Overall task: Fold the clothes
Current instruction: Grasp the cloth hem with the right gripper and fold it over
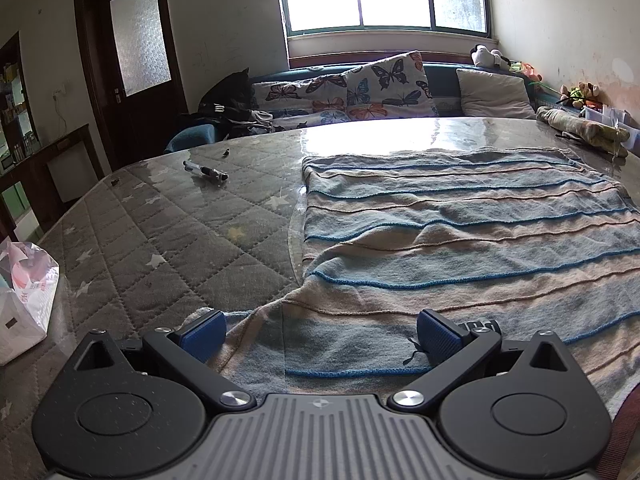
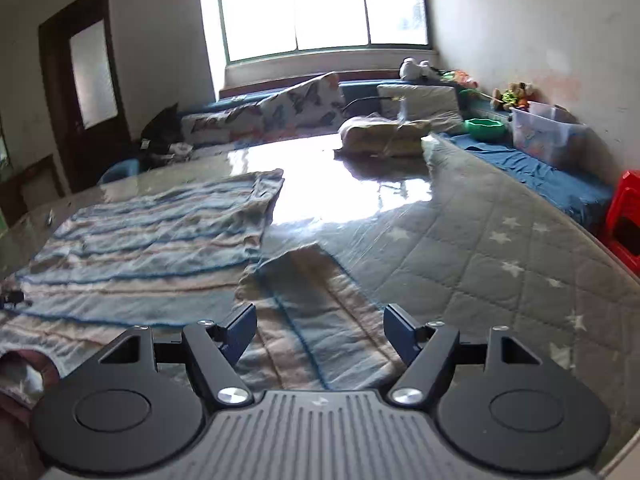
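Both your claws are spread wide, left claw (image 1: 320, 332) and right claw (image 2: 320, 330), low over the striped sweater (image 1: 460, 240) mid-frame.

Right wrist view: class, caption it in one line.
Open right gripper hovers over a sleeve of the striped sweater spread on the quilted table.
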Demonstrator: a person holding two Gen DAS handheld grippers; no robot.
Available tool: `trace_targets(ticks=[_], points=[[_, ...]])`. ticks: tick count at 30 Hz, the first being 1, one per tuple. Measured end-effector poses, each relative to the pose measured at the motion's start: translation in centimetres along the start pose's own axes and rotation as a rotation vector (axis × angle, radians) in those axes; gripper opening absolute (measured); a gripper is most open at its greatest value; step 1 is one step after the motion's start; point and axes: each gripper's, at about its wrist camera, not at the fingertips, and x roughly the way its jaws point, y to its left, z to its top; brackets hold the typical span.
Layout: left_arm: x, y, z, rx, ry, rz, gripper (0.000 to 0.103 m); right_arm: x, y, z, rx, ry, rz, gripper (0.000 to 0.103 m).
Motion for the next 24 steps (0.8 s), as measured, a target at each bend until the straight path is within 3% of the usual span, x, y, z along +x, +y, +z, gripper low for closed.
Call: trace_targets(ticks=[4, 6, 16, 20, 24], points=[[-0.1, -0.2, 0.0, 0.011, -0.004, 0.01, 0.103, 0.1, -0.8, -0.7, 0.002, 0.018, -0.11, 0.07], [-0.2, -0.2, 0.0, 0.014, -0.005, 0.013, 0.103, 0.1, -1.3, -1.1, 0.021, 0.027, -0.131, 0.062], [-1.7, -0.9, 0.7, 0.038, -0.047, 0.011, 0.103, -0.3, -1.5, -1.5, 0.059, 0.012, -0.15, 0.035], [-2.9, -1.2, 1.2, 0.035, -0.078, -0.006, 0.103, -0.8, -1.8, -1.3, 0.089, -0.002, -0.134, 0.012], [-3.8, -2.0, 1.1, 0.043, -0.089, -0.035, 0.103, -1.7, -0.9, -0.5, 0.085, -0.033, -0.074, 0.007]])
